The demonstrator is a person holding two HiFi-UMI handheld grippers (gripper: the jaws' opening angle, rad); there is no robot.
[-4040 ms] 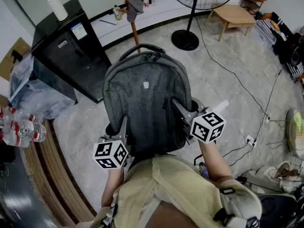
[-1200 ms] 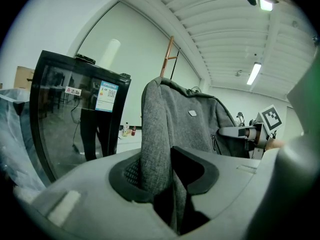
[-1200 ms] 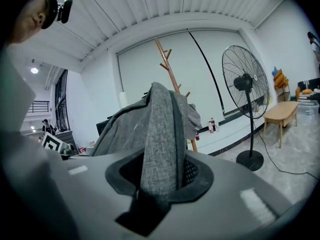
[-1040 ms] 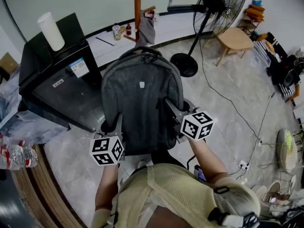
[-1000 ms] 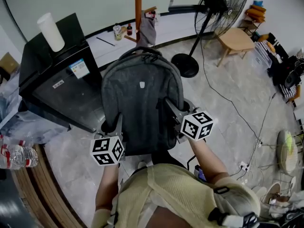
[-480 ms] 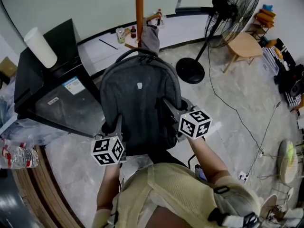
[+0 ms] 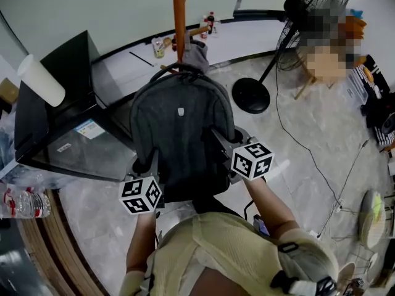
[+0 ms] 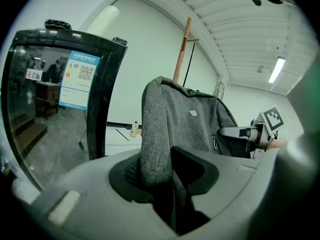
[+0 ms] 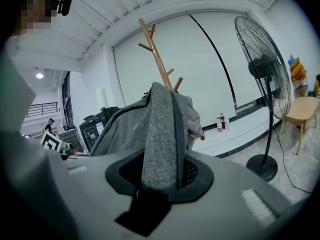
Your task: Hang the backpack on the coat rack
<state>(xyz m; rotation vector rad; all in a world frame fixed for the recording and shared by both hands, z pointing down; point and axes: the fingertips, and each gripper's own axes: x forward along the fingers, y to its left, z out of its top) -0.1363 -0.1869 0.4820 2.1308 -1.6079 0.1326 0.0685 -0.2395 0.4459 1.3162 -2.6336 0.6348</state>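
A grey backpack (image 7: 182,128) hangs upright between my two grippers, its top handle (image 7: 179,69) just short of the wooden coat rack pole (image 7: 179,17). My left gripper (image 7: 152,162) is shut on the pack's left side edge. My right gripper (image 7: 221,142) is shut on its right side edge. In the left gripper view the grey fabric (image 8: 160,134) runs between the jaws of the left gripper (image 8: 167,171), and the rack (image 8: 181,49) rises behind it. In the right gripper view a fold of the pack (image 9: 160,129) fills the right gripper (image 9: 160,174), under the rack's pegs (image 9: 157,59).
A black glass-fronted cabinet (image 7: 68,128) with a white roll (image 7: 40,79) on top stands close at the left. A grey garment (image 7: 196,51) hangs on the rack. A standing fan (image 7: 296,23) has its base (image 7: 250,95) at the right, with a cable (image 7: 308,153) across the floor. Water bottles (image 7: 18,199) lie at far left.
Both grippers have carried the backpack closer to the coat rack, whose pole now stands just beyond the top handle. The cabinet has slid left and nearer. Both grips are unchanged.
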